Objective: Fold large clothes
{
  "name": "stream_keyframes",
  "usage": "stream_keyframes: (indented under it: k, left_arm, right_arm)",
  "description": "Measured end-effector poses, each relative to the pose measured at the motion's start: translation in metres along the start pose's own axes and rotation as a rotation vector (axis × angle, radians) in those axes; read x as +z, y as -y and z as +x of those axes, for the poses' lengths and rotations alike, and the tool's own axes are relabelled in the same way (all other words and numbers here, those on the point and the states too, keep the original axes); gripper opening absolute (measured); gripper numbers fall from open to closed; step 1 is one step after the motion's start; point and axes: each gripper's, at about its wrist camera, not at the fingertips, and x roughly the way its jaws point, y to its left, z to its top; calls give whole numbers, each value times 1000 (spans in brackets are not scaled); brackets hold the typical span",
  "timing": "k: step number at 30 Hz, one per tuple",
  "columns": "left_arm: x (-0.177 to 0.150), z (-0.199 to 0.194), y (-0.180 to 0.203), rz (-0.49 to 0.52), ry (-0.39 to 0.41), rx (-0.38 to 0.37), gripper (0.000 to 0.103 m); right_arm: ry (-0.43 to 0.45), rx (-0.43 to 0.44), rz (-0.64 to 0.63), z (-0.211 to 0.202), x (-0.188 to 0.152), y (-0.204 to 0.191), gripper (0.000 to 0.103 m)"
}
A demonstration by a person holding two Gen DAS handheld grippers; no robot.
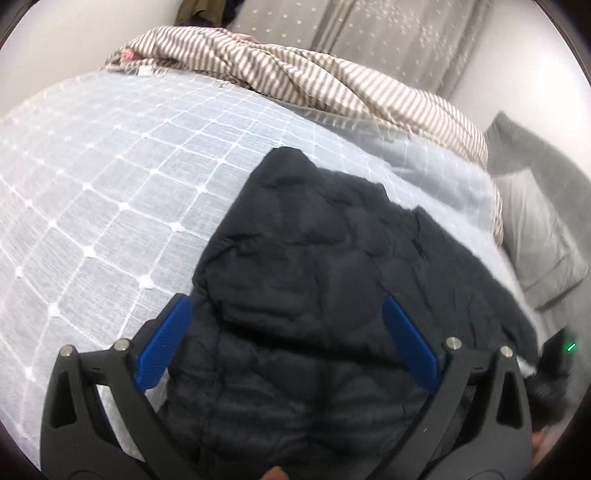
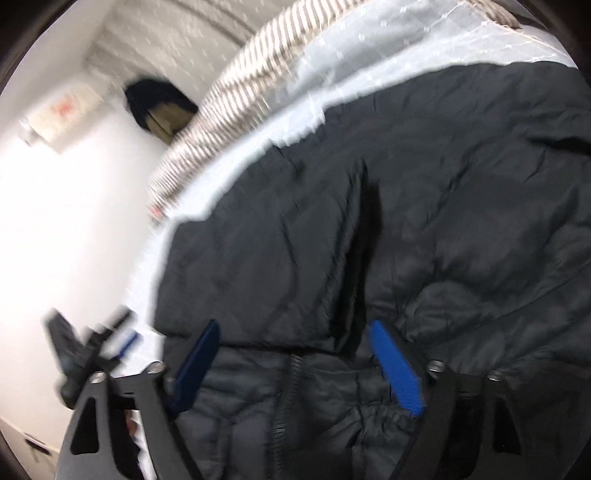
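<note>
Fingers of the left gripper (image 1: 284, 306) stand wide apart, two blue pads with nothing between them, hovering just over the near part of one black quilted jacket (image 1: 325, 266). That jacket is the landmark for the rest: it lies spread on a pale blue bedcover (image 1: 110, 192) stitched with a white grid, its near end under the gripper and its far end a narrower flap reaching toward the middle of the bed. To the jacket's right, at the frame edge, part of a dark device with one green light (image 1: 570, 347) shows.

In the right wrist view the right gripper (image 2: 295, 328) is likewise spread open, its two blue fingers straddling the jacket (image 2: 424, 221) near one zipper (image 2: 286, 398) that runs down the fabric between them; whether the pads touch the cloth is unclear through the blur. Left of the jacket in this view, the other gripper appears as a smeared black shape with a blue pad.

Beyond the jacket, one brown-and-white striped blanket (image 1: 295, 74) lies bunched along the far edge of the bedcover. Right of the jacket, off the bed's edge, sit two grey cushions (image 1: 539, 229). Farthest back hangs a grey dotted curtain (image 1: 388, 33) against a white wall, with a dark and olive bundle of clothing (image 1: 201, 13) beside it.
</note>
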Motion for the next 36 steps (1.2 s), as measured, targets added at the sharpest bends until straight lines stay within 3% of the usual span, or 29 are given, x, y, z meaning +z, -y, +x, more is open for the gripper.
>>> stream_keyframes:
  k: [2, 4, 6, 8, 10, 14, 17, 20, 23, 25, 27, 33, 36]
  left_arm:
    - [2, 4, -5, -15, 11, -13, 94]
    - [5, 9, -9, -22, 18, -42, 83]
    - [6, 13, -9, -22, 30, -80, 74]
    - [7, 18, -8, -7, 26, -112, 69]
    - [6, 27, -4, 28, -11, -98, 57]
    - [1, 42, -3, 34, -78, -84, 56]
    - [-6, 50, 0, 40, -113, -82, 56]
    - [-8, 48, 6, 57, -115, -72, 57]
    - [-6, 45, 13, 68, -118, -69, 76]
    - [-4, 40, 18, 68, -111, -56, 93]
    - [-3, 33, 21, 75, -101, -29, 96]
    - [-15, 25, 38, 150, -136, 64, 101]
    - [-24, 22, 46, 185, -154, 79, 102]
  right_arm:
    - [3, -69, -44, 9, 2, -7, 62]
    - [5, -66, -51, 15, 9, -11, 32]
    - [11, -66, -47, 20, 17, -13, 12]
    - [40, -77, -63, 21, 27, -18, 10]
    - [73, -101, -84, 18, 37, -22, 8]
    - [102, -159, -132, 22, 62, -31, 8]
    - [99, -253, -180, 35, 74, -31, 8]
    - [52, -341, -201, 55, 77, -23, 11]
    - [17, -392, -212, 56, 71, -21, 28]
    - [8, -399, -207, 46, 67, -21, 57]
    - [26, -380, -196, 26, 63, -22, 70]
    - [73, -327, -115, -30, 56, -5, 77]
    - [90, -347, -59, -57, 48, 18, 78]
